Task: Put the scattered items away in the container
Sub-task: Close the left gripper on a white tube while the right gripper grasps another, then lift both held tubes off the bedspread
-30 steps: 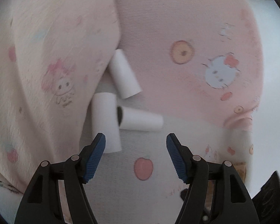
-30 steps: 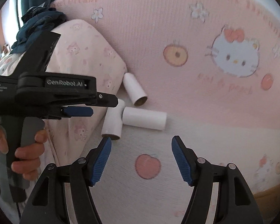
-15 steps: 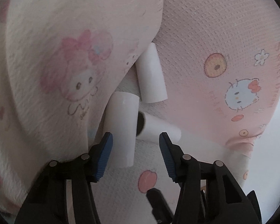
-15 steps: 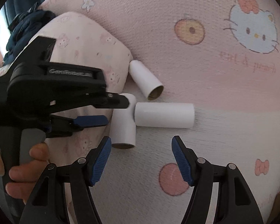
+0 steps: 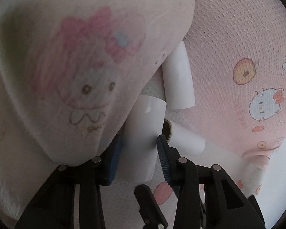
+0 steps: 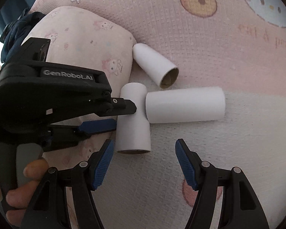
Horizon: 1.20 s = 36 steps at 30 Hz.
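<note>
Left tool: your left tool (image 5: 139,145) had its blue pads on either side of the near tube (image 5: 143,133), close against its walls; whether they pressed it already could not be told.
Left tool, seen from the right wrist: the left tool (image 6: 124,114) reached in from the left, its upper black finger across the near tube (image 6: 133,118) and its blue pad (image 6: 97,125) at the tube's left side, your hand (image 6: 19,183) on the handle.
Right tool: your right tool (image 6: 143,158) stood wide open and held nothing; the near tube's open end lay just ahead of its left pad.
Side tube: the side tube (image 6: 185,105) lay crosswise, its left end touching the near tube, ahead of the right tool's gap.
Far tube: the far tube (image 6: 154,64) lay tilted beyond the other two, its open end toward the right tool, near the pillow's corner.
Surface: all three tubes lay on the pink cartoon-print blanket (image 6: 209,38).
Pillow: the pillow (image 5: 66,76) crowded against the near tube's left side and the left tool's left finger.
Container: none was in view.
</note>
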Available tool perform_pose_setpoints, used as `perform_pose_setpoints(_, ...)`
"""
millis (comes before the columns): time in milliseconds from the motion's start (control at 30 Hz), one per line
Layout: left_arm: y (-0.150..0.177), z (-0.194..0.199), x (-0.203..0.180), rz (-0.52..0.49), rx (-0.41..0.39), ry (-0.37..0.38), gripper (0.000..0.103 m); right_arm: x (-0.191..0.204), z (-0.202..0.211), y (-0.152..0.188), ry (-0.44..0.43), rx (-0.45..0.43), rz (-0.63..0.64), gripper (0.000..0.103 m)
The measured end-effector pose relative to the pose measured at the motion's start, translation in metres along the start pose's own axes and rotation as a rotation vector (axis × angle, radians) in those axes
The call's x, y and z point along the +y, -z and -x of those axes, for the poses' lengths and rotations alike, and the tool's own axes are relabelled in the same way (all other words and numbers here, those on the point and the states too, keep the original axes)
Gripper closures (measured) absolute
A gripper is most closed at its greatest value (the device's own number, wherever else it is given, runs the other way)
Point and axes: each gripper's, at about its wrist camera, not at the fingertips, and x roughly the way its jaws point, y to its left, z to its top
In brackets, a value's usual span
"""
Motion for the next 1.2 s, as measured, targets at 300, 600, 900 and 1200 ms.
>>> perform_pose_setpoints(300, 0.001, -0.007, -0.007, -0.01, 0.016, 0.008, 0.061, 0.0, -0.019, -0.005, -0.066, 0.045, 0.032, 0.056)
perform_pose_setpoints(600, 0.016, -0.008, -0.005, 0.021, 0.027, 0.041, 0.061, 0.004, -0.019, -0.002, -0.053, 0.105, 0.075, 0.06)
perform_pose_setpoints(900, 0.069, -0.013, -0.01, 0.028, 0.063, 0.08, 0.061, -0.001, 0.01, 0.034, 0.006, 0.157, 0.086, 0.06)
perform_pose_setpoints(1200, 0.136, -0.016, -0.034, -0.126, 0.052, 0.093, 0.061, -0.031, 0.049, 0.078, 0.052, 0.189, -0.03, 0.06)
